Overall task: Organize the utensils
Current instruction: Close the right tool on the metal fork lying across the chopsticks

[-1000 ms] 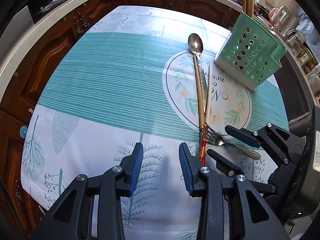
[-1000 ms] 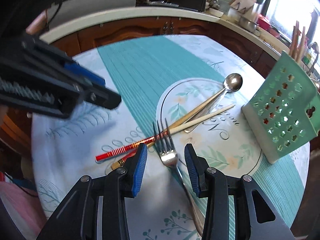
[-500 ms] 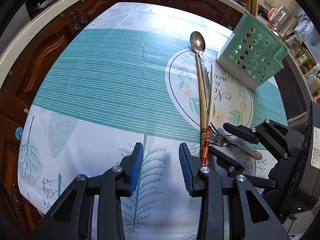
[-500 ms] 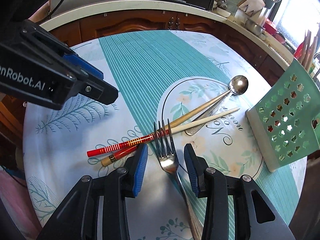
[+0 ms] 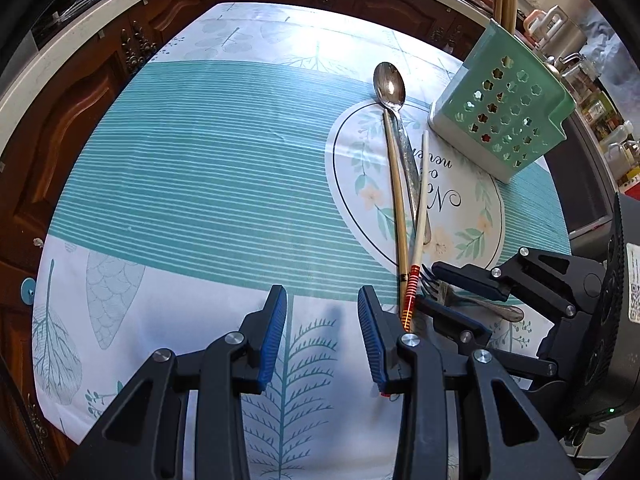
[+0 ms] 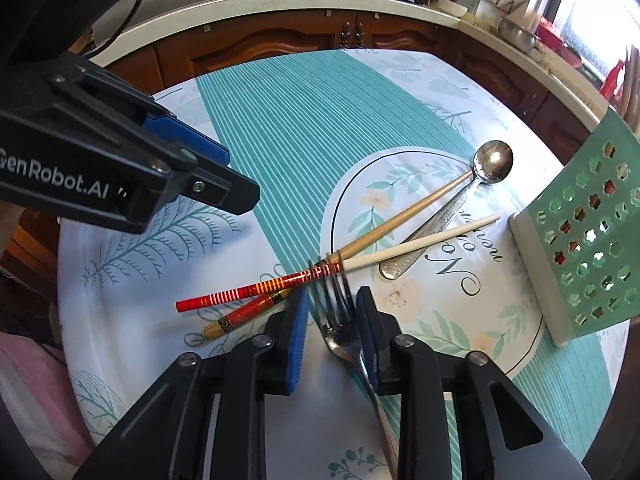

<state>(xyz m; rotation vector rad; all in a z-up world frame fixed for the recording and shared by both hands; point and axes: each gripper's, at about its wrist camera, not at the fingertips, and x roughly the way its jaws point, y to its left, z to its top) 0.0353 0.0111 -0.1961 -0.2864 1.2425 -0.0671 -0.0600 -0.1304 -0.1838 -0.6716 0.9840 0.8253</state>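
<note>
Right wrist view alone shows the fork (image 6: 340,332) head, blurred, between the right gripper (image 6: 332,320) pads; jaws have just been closing around it, contact unclear. Left wrist view shows the fork handle near the table's (image 5: 180,184) near edge. Left gripper (image 5: 322,334) hangs released, tilted steeply down, beside the red-striped chopstick (image 5: 412,292).

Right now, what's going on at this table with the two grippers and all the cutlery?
A person is tidying utensils with two hand-held grippers. The right gripper has just been closing around the head of the silver metal fork, which lies on the leaf-print teal tablecloth; a firm grip can't be confirmed. The left gripper hovers open with nothing between its jaws. Two red-handled chopsticks and a long silver spoon lie crossed beside the fork, with the green perforated utensil holder nearby.
</note>
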